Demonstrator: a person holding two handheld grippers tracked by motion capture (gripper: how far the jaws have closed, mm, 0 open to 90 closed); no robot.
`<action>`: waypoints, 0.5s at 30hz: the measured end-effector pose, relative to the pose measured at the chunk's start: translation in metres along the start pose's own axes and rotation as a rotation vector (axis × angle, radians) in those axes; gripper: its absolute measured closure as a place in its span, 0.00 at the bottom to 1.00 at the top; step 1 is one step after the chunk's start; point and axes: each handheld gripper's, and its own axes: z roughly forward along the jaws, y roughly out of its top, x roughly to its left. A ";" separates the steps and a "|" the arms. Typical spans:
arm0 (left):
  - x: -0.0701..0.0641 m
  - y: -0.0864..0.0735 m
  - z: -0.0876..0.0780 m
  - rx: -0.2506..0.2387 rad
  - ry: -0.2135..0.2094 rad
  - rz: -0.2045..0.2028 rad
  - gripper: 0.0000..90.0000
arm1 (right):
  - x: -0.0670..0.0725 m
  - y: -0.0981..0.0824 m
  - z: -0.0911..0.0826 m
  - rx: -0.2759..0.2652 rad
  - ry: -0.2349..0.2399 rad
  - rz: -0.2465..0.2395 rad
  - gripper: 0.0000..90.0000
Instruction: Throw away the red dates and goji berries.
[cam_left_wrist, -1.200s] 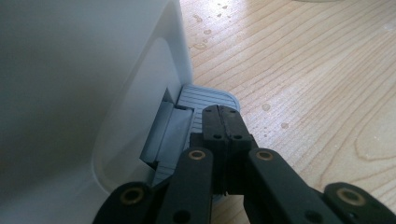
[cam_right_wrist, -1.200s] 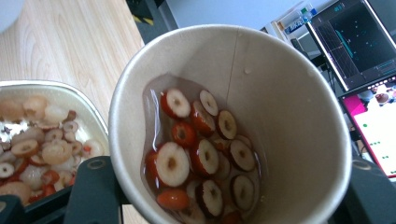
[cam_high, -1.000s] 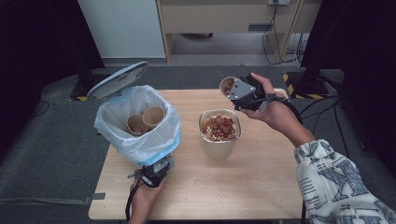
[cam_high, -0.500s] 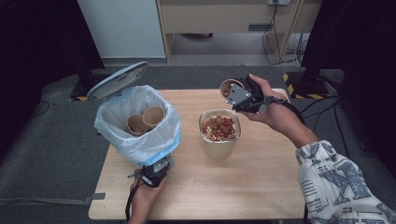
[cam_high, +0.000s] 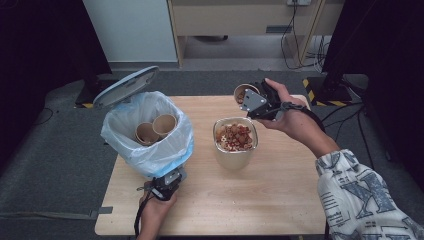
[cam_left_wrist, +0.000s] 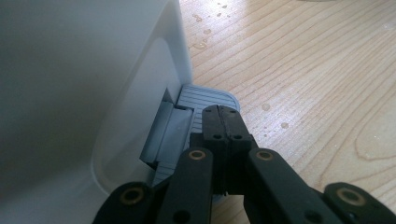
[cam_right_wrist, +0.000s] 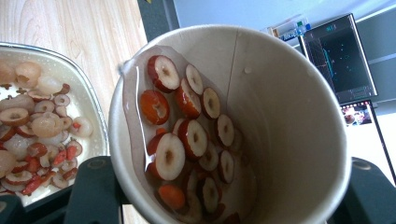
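The right gripper (cam_high: 250, 101) holds a beige paper cup (cam_right_wrist: 261, 121) with sliced red fruit (cam_right_wrist: 187, 135) inside. The cup sits between the two black jaws, one at each side of its wall, and they are clenched on it. In the high view the cup (cam_high: 244, 93) is in the air, above the far edge of the wooden tabletop (cam_high: 280, 200) and just behind the glass bowl (cam_high: 235, 141), which is full of similar fruit pieces. The cup is tilted: its long axis leans and its open mouth points toward the bowl and the person's side.

The left gripper (cam_high: 165, 186) is at the near foot of the white pedal bin (cam_high: 150, 135). Its jaws are pressed together with nothing between them, and their tips rest on the grey ribbed pedal (cam_left_wrist: 205, 100). The bin lid (cam_high: 125, 86) stands open. Two empty paper cups (cam_high: 155, 129) lie in the bin's plastic bag.
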 end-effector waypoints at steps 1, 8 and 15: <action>0.000 0.000 0.000 0.000 0.000 0.000 0.99 | 0.000 0.000 0.000 0.001 0.000 0.000 0.41; 0.000 0.000 0.000 0.001 0.000 0.000 0.99 | -0.001 0.001 0.002 -0.002 0.000 0.003 0.41; 0.000 0.000 0.000 -0.003 0.001 -0.003 0.99 | -0.004 0.004 0.000 -0.004 -0.008 -0.008 0.41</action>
